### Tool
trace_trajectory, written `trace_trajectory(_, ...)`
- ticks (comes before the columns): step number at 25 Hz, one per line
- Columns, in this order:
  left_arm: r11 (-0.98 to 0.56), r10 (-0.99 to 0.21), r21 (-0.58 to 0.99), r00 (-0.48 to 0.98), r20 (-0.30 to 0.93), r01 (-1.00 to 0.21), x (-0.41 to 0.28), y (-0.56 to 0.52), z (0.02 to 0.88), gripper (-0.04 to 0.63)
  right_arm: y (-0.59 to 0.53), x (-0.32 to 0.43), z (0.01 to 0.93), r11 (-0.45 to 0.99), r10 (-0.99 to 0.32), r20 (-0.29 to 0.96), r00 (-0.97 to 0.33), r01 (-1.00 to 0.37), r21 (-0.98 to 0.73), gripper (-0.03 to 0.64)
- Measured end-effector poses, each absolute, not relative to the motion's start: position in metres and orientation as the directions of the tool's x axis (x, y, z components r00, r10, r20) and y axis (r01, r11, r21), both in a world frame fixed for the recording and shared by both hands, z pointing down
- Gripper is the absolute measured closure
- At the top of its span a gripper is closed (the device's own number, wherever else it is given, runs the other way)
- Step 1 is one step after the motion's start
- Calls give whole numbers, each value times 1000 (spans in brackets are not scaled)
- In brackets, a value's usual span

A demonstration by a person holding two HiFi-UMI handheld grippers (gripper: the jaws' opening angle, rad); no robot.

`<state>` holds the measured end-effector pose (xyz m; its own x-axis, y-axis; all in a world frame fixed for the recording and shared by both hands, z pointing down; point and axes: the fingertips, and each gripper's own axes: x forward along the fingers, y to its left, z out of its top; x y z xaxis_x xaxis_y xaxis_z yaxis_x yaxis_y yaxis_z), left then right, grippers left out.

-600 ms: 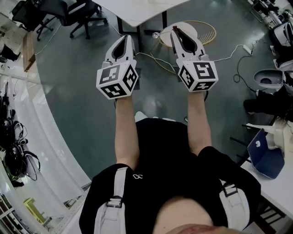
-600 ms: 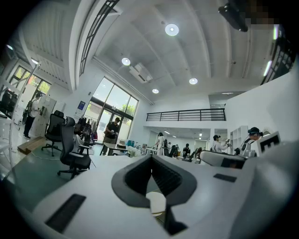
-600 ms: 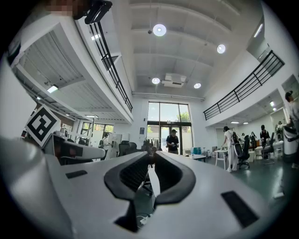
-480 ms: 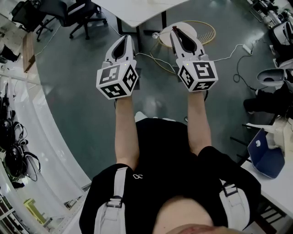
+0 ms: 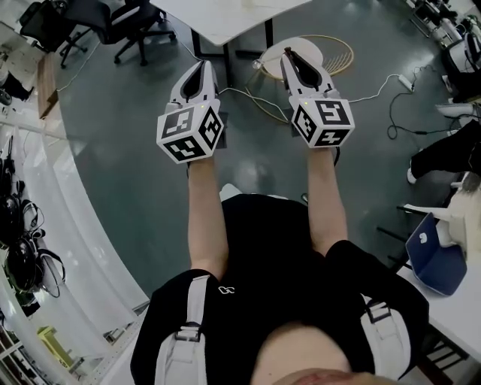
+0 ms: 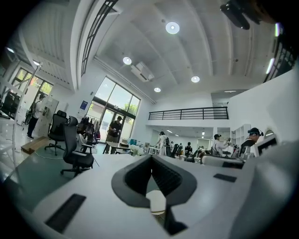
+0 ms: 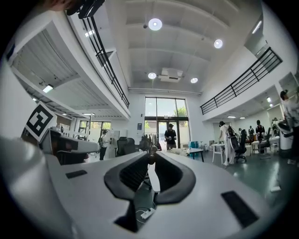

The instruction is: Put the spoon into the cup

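No spoon or cup shows in any view. In the head view both grippers are held out level over the grey floor, side by side. My left gripper [image 5: 201,65] has its jaw tips together and nothing between them. My right gripper [image 5: 286,53] also has its tips meeting, with nothing held. The left gripper view looks along its closed jaws [image 6: 151,157] into a large hall. The right gripper view shows its tips [image 7: 152,158] touching, with the hall's glass entrance beyond.
A white table [image 5: 225,15] and black office chairs [image 5: 113,19] stand ahead. A round white base with coiled cable [image 5: 319,51] and a power strip [image 5: 406,79] lie on the floor. A blue bag [image 5: 436,259] sits at the right. People stand far off in the hall.
Both grippers stay almost where they were. At the right edge a person's legs have shifted.
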<state>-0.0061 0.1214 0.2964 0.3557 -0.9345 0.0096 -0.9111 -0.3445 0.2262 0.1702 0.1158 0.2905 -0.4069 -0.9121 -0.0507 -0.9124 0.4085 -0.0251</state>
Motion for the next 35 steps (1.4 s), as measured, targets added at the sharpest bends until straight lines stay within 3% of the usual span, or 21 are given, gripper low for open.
trace_trajectory(22, -331, -944, 178, 326, -57, -927, -26, 88, 259, 578, 74, 165, 263, 425, -900, -101, -424, -905, 6, 565)
trace_trajectory(35, -385, -923, 196, 374, -94, -902, -24, -11, 276, 578, -16, 164, 277, 385, -916, -97, -389, -921, 51, 565)
